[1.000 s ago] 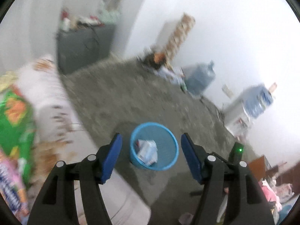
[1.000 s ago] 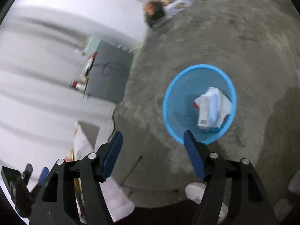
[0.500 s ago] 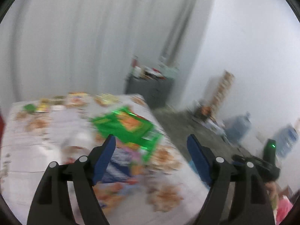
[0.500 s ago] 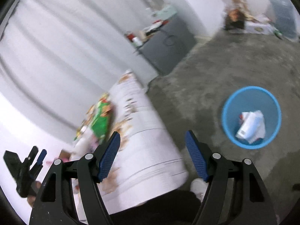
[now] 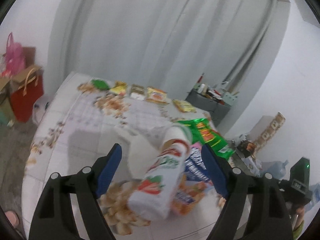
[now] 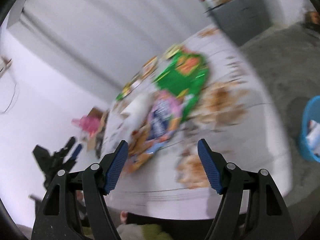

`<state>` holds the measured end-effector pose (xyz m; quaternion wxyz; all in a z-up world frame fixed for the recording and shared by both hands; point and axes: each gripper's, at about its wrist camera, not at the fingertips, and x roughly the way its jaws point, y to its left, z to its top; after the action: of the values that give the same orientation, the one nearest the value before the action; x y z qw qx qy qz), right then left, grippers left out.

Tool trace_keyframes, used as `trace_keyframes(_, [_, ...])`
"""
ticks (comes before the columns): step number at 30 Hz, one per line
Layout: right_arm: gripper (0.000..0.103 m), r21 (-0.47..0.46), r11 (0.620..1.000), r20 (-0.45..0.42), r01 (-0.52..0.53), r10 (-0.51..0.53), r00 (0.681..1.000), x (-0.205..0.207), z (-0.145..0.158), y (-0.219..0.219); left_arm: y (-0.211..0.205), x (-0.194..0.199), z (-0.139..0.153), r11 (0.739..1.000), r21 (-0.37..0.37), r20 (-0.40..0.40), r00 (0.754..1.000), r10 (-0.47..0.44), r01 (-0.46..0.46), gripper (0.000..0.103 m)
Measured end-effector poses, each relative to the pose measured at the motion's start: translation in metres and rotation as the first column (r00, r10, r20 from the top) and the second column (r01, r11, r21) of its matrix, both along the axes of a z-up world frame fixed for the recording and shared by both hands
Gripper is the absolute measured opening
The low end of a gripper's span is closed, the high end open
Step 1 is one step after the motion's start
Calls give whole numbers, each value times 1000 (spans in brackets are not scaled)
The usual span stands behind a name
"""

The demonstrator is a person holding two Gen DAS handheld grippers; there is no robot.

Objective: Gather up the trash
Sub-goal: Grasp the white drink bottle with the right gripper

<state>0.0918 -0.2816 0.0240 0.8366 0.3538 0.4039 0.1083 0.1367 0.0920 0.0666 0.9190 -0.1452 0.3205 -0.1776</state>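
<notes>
A white strawberry drink bottle [image 5: 166,174] lies on the table [image 5: 96,124] between the open jaws of my left gripper [image 5: 162,172], which hovers just above it, empty. Beside it lie a blue-and-pink packet [image 5: 195,164] and a green snack bag [image 5: 208,136]. My right gripper [image 6: 163,166] is open and empty over the table's near edge, short of the blurred blue-and-pink packet [image 6: 160,118] and green bag [image 6: 184,72]. The blue trash basket [image 6: 310,128], holding white trash, stands on the floor at the far right.
Several small wrappers [image 5: 156,96] line the table's far edge. A red paper bag [image 5: 26,98] and pink items stand left of the table. A grey cabinet [image 5: 212,104] stands behind it. Water jugs [image 5: 278,168] sit by the right wall.
Both grippers swung away from the blue basket on the floor to the table. The left one now hovers over the drink bottle; the right one faces the snack packets.
</notes>
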Motion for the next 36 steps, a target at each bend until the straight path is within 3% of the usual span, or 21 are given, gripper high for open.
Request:
trace_keyframes(7, [69, 38, 990, -59, -134, 136, 989, 66, -7, 73, 16, -1, -29, 999, -29, -70, 997, -19, 17, 79])
trace_keyframes(14, [69, 47, 985, -136, -164, 169, 976, 117, -22, 112, 9, 4, -56, 974, -177, -168, 971, -171, 141, 70])
trace_keyframes(21, [71, 25, 983, -227, -181, 182, 957, 141, -41, 130, -7, 1, -59, 914, -292, -171, 924, -341, 283, 69])
trace_keyframes(28, [71, 13, 978, -292, -209, 204, 934, 145, -56, 143, -17, -4, -63, 868, -348, -162, 889, -429, 355, 69])
trace_keyframes(33, [62, 41, 972, -295, -232, 234, 927, 145, -57, 145, -11, -5, -63, 857, -366, -154, 885, -439, 362, 68])
trace_keyframes(36, [61, 52, 971, -294, -234, 239, 925, 141, -55, 142, 3, -1, -60, 867, -369, -140, 902, -409, 336, 68])
